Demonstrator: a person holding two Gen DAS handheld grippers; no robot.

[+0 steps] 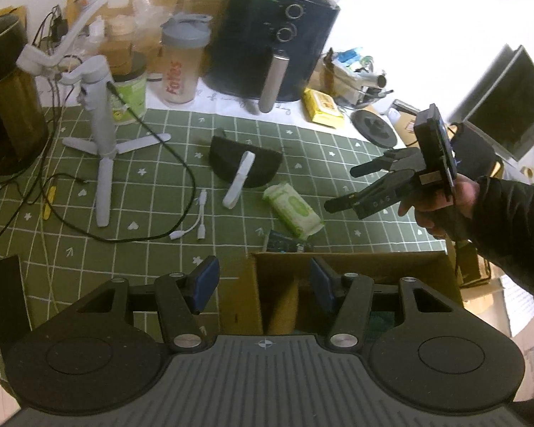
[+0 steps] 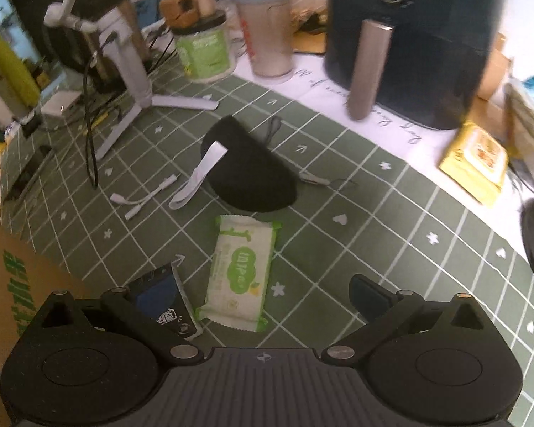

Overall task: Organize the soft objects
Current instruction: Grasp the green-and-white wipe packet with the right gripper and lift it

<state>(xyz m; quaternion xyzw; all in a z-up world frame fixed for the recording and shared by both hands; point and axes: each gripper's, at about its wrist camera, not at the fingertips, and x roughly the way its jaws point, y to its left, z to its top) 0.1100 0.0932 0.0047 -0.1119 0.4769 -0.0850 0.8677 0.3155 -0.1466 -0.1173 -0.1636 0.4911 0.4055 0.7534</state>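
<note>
A green-and-white pack of wet wipes [image 2: 239,272] lies on the green checked tablecloth, also in the left wrist view [image 1: 292,210]. Beyond it lies a black eye mask [image 2: 249,169] with a white strap [image 2: 199,178], also in the left wrist view [image 1: 245,162]. A dark blue packet [image 2: 163,297] lies beside the wipes near a cardboard box [image 1: 352,284]. My right gripper [image 2: 263,293] is open, just above and short of the wipes; it shows in the left wrist view [image 1: 345,188]. My left gripper [image 1: 263,281] is open and empty over the box's edge.
A black air fryer [image 1: 270,46], a shaker bottle [image 1: 183,60], a green-labelled jar [image 1: 130,89] and a white phone tripod [image 1: 99,114] stand at the back. Black and white cables [image 1: 192,220] cross the cloth. A yellow pack [image 2: 475,162] lies right. A monitor [image 1: 509,99] stands far right.
</note>
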